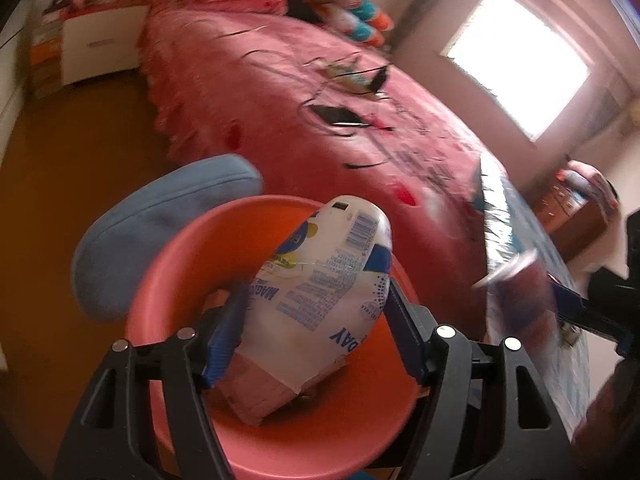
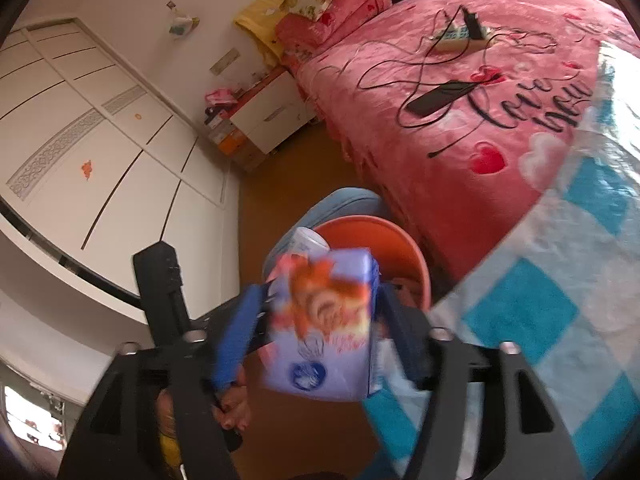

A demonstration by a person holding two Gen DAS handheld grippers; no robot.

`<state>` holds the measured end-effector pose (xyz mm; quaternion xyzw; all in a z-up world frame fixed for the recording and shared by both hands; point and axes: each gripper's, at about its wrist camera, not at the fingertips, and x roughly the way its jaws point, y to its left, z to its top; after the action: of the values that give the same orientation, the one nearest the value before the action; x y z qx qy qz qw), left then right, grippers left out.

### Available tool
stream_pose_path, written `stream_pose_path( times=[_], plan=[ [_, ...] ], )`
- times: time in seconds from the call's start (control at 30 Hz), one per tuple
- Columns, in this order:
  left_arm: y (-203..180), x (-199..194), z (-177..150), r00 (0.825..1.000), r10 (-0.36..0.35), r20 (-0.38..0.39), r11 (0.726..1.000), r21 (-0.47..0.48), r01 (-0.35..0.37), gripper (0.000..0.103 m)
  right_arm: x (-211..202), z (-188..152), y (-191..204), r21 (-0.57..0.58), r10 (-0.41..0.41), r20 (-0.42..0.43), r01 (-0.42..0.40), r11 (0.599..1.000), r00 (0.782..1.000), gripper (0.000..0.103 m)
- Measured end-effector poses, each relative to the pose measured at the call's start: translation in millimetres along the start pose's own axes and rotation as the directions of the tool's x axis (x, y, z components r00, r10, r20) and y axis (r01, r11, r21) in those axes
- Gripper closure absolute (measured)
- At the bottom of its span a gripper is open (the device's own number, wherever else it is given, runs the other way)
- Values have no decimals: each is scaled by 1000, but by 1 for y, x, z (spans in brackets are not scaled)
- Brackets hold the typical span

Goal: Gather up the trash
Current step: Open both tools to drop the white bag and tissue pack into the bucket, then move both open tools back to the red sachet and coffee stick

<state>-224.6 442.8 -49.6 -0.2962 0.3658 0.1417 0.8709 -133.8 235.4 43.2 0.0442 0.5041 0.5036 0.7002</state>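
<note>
My left gripper [image 1: 316, 286] is shut on a white carton [image 1: 332, 240] with blue print, its blue pads against both sides. The carton hangs tilted over an orange bin [image 1: 172, 264]. In the right wrist view, a purple box [image 2: 320, 340] with an orange picture sits blurred between the fingers of my right gripper [image 2: 320, 294]. The fingers stand apart from the box, with a dark gap on the left side, so this gripper is open. Just behind the box is the orange bin [image 2: 360, 232], with the carton's top [image 2: 310, 240] showing at its rim.
A blue cushion [image 1: 160, 220] lies against the bin on the brown floor. A pink bed [image 2: 460, 120] carries cables and a black phone [image 2: 436, 96]. A blue-and-white checked plastic cover [image 2: 560, 280] fills the right. White wardrobes [image 2: 100, 140] and a nightstand [image 2: 272, 120] stand behind.
</note>
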Motion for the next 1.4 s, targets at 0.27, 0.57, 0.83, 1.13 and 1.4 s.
stream_pose_path(
  times=[0.27,0.57,0.83,1.13,1.4],
  plan=[
    [10,0,-2,998,59,4,998,-19,-59,22,-30,-7,-8,-3,-80,101,81,997,992,17],
    [-9,-1,-6,1000,12,-14,1000,12,-12,21,-63,-32,-37,48,-181,158,176,983,971,17],
    [-34,-5,-10,999,-39,-25,998,42,40,21,-81,-51,-50,56,-222,196,215,975,955,17],
    [-79,-11,-18,994,-97,-44,988,115,101,21,-111,-71,-58,67,-274,266,266,962,924,17],
    [-117,-17,-24,990,-131,-49,975,173,138,21,-134,-79,-71,91,-306,315,293,952,898,17]
  ],
)
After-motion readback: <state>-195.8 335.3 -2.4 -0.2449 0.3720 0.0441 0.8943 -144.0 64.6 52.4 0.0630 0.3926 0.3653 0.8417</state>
